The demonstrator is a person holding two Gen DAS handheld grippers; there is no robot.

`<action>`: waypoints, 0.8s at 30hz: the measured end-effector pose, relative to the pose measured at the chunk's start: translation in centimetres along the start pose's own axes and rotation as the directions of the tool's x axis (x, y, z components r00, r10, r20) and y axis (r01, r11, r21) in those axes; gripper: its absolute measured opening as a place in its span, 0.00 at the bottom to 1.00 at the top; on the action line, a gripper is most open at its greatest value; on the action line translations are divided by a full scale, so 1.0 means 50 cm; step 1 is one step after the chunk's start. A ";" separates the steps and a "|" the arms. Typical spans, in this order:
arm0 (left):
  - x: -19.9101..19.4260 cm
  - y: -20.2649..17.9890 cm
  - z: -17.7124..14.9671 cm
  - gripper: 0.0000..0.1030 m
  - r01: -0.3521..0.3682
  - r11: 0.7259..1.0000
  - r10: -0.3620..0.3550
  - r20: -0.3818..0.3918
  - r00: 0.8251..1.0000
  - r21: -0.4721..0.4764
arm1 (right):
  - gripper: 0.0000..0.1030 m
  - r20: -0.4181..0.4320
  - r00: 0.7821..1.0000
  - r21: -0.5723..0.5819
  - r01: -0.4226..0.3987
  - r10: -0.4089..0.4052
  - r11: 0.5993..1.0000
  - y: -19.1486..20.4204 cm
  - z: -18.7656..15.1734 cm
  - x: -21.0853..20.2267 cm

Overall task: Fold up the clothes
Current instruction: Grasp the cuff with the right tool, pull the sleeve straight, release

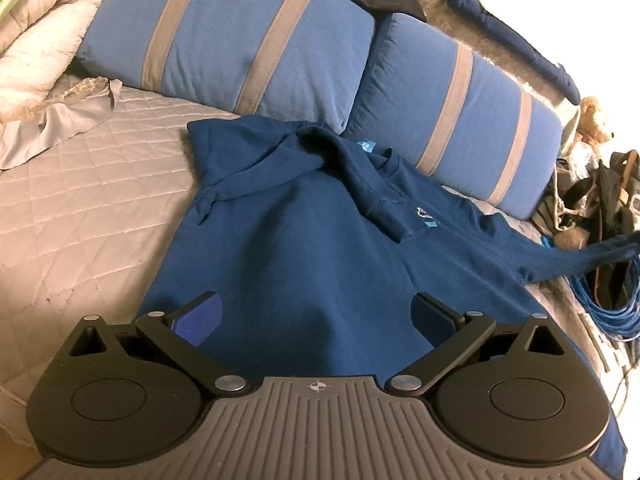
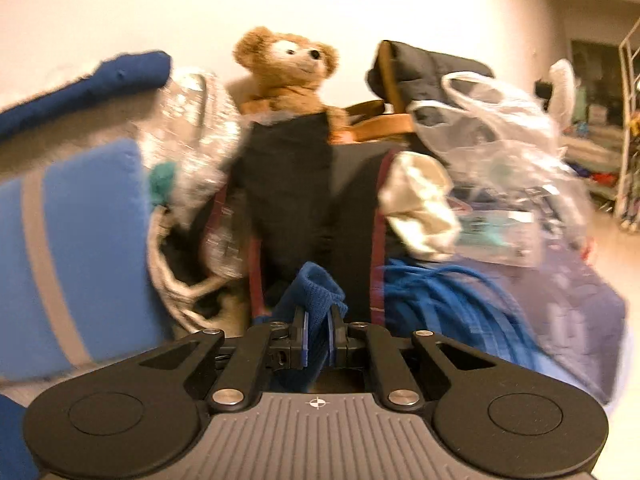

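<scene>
While spread over the bed (image 1: pixel 80 184), hoodie (image 1: pixel 288 248) lengthwise, hood toward pillows (image 1: pixel 240 40); left gripper (image 1: pixel 316 316) spread, right gripper (image 2: pixel 318 328) pinching cuff (image 2: pixel 316 288).

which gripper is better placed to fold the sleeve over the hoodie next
Right. The right gripper is already shut on the blue sleeve cuff, lifted off the bed. The left gripper hangs open over the hoodie body, holding nothing.

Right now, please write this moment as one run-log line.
right gripper: shut on sleeve cuff | left gripper: open over hoodie
</scene>
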State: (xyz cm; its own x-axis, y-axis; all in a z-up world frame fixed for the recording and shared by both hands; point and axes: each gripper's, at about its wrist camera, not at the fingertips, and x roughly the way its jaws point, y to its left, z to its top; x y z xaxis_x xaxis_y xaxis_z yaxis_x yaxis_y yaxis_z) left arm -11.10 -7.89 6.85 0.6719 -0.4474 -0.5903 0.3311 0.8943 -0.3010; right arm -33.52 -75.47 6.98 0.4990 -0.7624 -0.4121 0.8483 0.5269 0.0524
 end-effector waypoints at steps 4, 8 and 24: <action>-0.001 0.000 -0.001 1.00 0.001 1.000 -0.001 0.002 1.000 -0.002 | 0.10 -0.038 0.997 -0.005 0.065 -0.065 0.998 -0.032 -0.047 0.007; -0.002 0.002 -0.001 1.00 0.004 1.000 -0.004 0.005 1.000 -0.006 | 0.11 -0.074 0.991 -0.032 0.111 -0.113 0.993 -0.039 -0.095 0.008; -0.002 0.001 0.000 1.00 -0.002 1.000 0.002 0.007 1.000 -0.002 | 1.00 -0.192 0.973 -0.077 -0.143 0.126 0.987 0.146 -0.179 -0.097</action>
State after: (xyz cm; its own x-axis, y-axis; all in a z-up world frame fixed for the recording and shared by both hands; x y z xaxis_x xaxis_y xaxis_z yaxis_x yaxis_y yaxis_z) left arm -11.16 -7.79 6.88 0.6768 -0.4458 -0.5859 0.3287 0.8951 -0.3013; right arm -31.35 -64.56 1.21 0.5587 -0.6037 -0.5687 0.7521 0.6578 0.0404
